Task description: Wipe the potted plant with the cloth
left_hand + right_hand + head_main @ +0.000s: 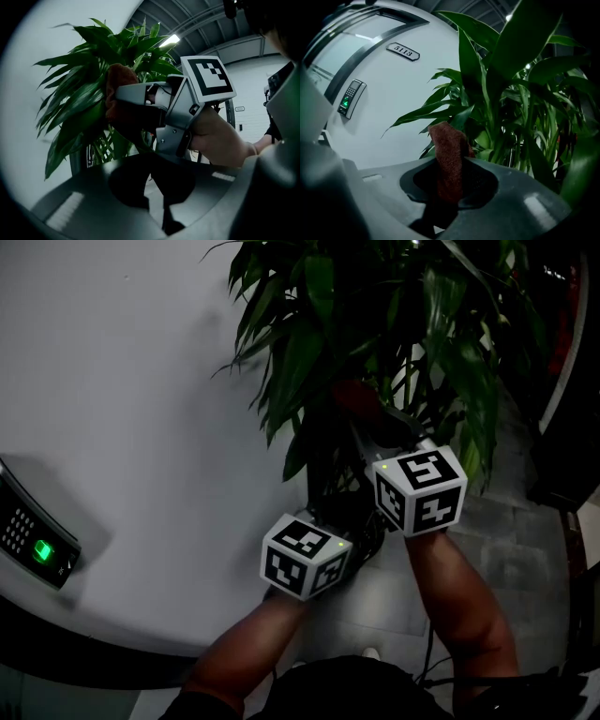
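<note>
My right gripper point(450, 199) is clamped on the reddish-brown cloth point(449, 154), which stands up out of the jaws as a folded wad with its free end pointing into the potted plant point(506, 93). From the left gripper view the wad looks to be lying against a broad leaf point(77, 108) on the wall side of the foliage, though the light is too dim for me to swear to contact. I judge the wiping step to be under way, with plenty of leaves not yet reached. The next move calls for drawing the cloth along a blade from stem toward tip, lightly enough that the leaf bends and does not tear, with the grip kept firm so the wad does not slip. My left gripper point(165, 220) has its jaws together on nothing and hangs just beside and below the right one, free to steady a leaf. Both grippers point level into the plant, both forearms point(469, 606) reaching forward side by side, the pale wall point(122, 427) to my left; the pot itself is lost in shadow
</note>
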Action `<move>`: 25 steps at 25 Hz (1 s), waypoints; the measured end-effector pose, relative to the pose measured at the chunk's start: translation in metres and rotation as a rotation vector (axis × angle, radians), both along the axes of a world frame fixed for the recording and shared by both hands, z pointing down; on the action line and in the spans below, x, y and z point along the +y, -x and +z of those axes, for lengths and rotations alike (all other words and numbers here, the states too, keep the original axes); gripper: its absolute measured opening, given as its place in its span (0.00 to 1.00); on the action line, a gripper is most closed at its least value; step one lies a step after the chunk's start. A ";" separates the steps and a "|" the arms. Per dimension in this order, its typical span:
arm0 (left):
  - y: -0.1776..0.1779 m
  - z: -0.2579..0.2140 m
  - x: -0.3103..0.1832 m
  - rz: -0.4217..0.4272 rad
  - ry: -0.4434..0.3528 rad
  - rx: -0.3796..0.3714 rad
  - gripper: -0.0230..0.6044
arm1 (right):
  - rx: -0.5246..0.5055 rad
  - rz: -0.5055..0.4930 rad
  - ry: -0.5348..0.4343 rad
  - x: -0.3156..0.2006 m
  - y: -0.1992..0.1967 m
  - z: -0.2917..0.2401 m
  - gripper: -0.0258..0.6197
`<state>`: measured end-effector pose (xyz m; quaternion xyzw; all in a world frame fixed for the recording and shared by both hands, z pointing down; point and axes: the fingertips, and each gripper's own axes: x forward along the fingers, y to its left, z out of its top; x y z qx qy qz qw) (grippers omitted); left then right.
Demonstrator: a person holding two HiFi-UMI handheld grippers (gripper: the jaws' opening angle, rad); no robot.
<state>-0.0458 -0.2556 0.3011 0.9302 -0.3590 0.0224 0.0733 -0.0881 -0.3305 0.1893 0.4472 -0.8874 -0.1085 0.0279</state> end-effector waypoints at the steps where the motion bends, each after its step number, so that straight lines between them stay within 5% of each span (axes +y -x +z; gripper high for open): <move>1: 0.000 0.000 0.000 0.000 0.000 0.000 0.06 | 0.001 -0.001 0.003 0.001 0.000 0.002 0.16; 25: 0.014 0.004 -0.003 -0.035 -0.010 0.001 0.06 | 0.003 -0.089 0.093 0.039 0.002 0.049 0.16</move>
